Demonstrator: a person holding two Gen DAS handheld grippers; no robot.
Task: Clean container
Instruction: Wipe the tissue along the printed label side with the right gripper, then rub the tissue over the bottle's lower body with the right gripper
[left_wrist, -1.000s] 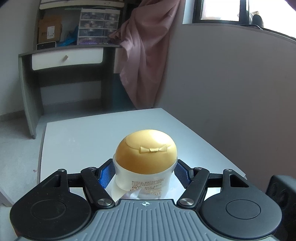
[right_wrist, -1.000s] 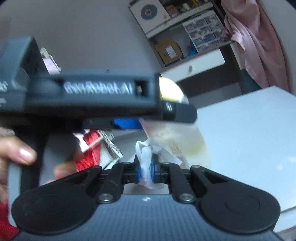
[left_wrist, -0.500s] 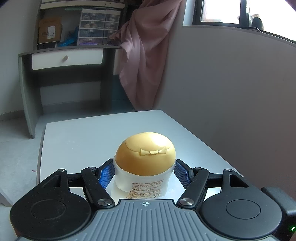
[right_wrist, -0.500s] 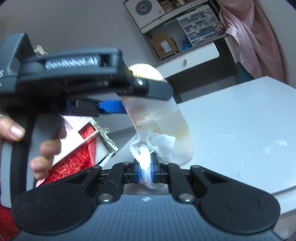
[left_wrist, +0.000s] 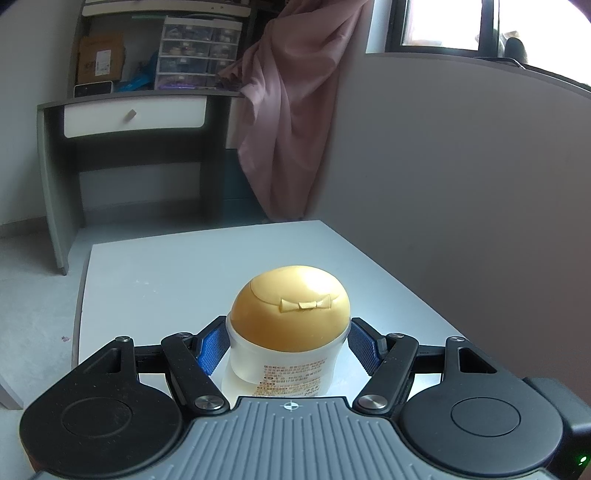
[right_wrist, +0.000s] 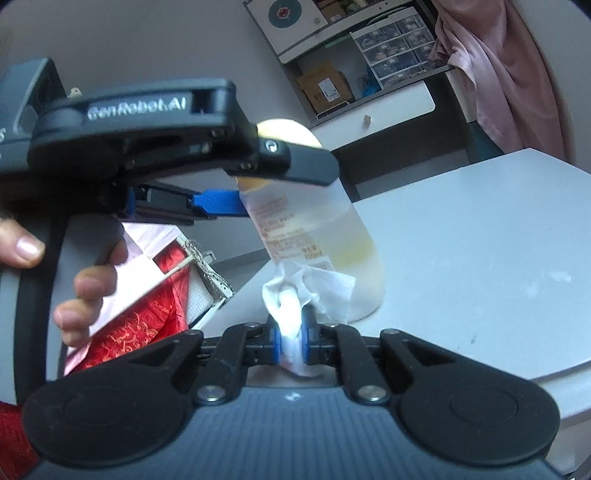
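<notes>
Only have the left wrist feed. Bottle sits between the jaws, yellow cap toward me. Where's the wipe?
Observer: The white tissue is pinched in the right gripper, pressed against the lower side of the bottle.
Operator: Bottle on the table or in the air?
Observer: Its base rests on the white table, and it leans a little in the right wrist view.
Operator: Left jaws actually gripping?
Observer: Yes, a blue pad of the left gripper lies flat against the bottle just under the cap.
</notes>
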